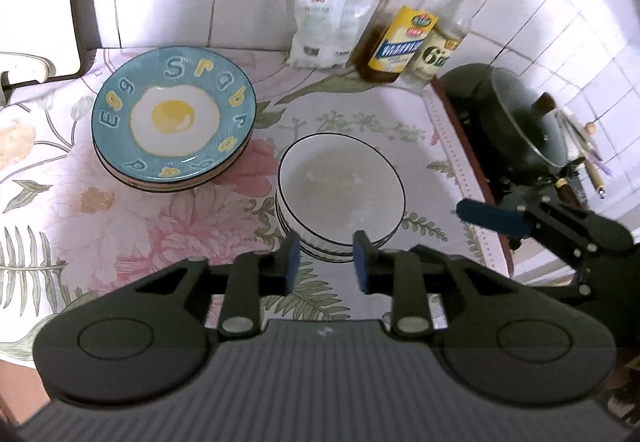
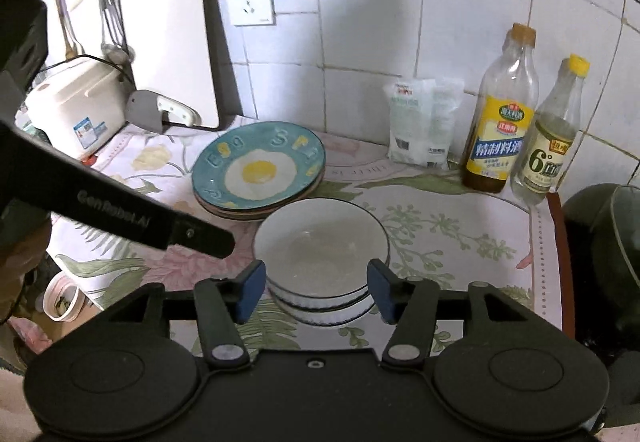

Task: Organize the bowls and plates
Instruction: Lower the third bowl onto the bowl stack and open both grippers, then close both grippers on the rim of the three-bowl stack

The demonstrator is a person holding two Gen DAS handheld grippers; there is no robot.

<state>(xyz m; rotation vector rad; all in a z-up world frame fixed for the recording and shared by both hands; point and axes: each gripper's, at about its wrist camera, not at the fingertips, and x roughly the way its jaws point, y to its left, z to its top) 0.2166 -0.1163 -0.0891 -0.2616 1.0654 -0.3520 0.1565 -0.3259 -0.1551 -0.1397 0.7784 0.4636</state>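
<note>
On the floral-covered counter [image 2: 460, 238], at the far left, a white rice cooker [image 2: 76, 109] sits beside a white cutting board [image 2: 172, 37] that leans upright against the tiled wall. Next comes a stack of plates [image 1: 172, 117]; the top one is blue with a fried-egg picture. Just beside it to the right, apart from it, stands a stack of white bowls with dark rims [image 1: 340, 193]. Behind them a white packet [image 2: 424, 121] leans on the wall, then a bottle of cooking wine [image 2: 500, 121] and a clear vinegar bottle [image 2: 552, 137], side by side. A dark pot [image 1: 516, 113] sits at the far right. The left hand-held gripper [image 1: 326, 262] hovers at the near rim of the bowls, jaws parted and gripping nothing; the right hand-held gripper [image 2: 316, 290] likewise stands open and empty.
</note>
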